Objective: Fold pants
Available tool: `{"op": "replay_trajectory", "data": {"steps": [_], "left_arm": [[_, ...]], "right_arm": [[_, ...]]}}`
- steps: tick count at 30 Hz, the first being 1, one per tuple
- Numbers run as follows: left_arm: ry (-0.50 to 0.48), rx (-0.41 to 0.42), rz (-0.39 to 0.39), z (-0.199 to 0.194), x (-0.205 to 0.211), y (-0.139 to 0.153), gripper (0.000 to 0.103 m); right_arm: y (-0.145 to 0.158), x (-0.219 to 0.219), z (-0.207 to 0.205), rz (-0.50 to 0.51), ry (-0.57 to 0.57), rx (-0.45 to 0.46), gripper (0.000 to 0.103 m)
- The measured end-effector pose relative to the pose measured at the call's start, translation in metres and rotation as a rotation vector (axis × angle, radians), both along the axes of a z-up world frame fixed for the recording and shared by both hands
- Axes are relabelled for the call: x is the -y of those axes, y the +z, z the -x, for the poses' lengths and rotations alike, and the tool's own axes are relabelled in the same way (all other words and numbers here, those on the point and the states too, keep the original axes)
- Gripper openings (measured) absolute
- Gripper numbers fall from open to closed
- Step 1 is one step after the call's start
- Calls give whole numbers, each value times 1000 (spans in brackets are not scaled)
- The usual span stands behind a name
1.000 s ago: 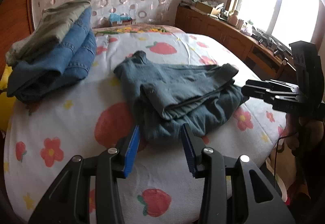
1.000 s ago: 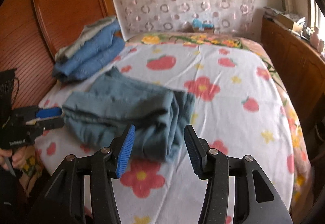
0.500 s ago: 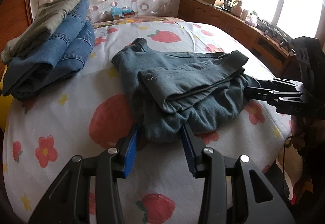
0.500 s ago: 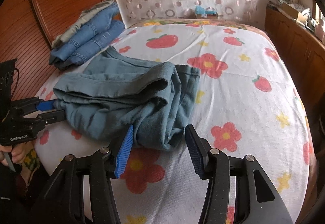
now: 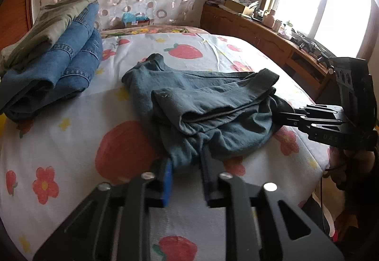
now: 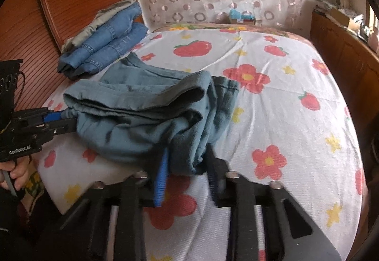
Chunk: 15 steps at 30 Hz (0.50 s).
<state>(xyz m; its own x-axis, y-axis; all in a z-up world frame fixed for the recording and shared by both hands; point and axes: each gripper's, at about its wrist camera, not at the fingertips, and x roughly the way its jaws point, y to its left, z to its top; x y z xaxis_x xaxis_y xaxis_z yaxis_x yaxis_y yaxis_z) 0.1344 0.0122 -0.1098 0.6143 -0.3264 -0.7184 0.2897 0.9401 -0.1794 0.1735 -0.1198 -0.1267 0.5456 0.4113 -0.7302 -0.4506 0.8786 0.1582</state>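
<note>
Left wrist view: the left gripper (image 5: 186,167) is closing its jaws on the near edge of the teal pants (image 5: 201,104), cloth between the pads. The right gripper (image 6: 187,164) is closing on another edge; its tips are hidden by folds. One crumpled pair lies mid-bed (image 5: 59,142); beyond, one stack of folded clothes (image 5: 54,52).

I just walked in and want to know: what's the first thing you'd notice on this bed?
The crumpled grey-blue cotton pants lie in the middle of the white bedsheet printed with red strawberries and flowers. The left gripper and the right gripper are each closing on a near edge of the pants, cloth between their jaws. A stack of folded blue denim jeans sits by the wooden headboard.
</note>
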Motion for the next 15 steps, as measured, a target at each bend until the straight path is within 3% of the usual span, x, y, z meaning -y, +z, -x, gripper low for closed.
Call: {"op": "replay_trajectory", "data": {"steps": [9,15], "left_arm": [[-37,36,42,26,0,20,6],[-84,49,18,47,10,30,6]], "right_arm": [[16,3,21,-13,31,38,11],[24,12,46,-30,41,41,11]]}}
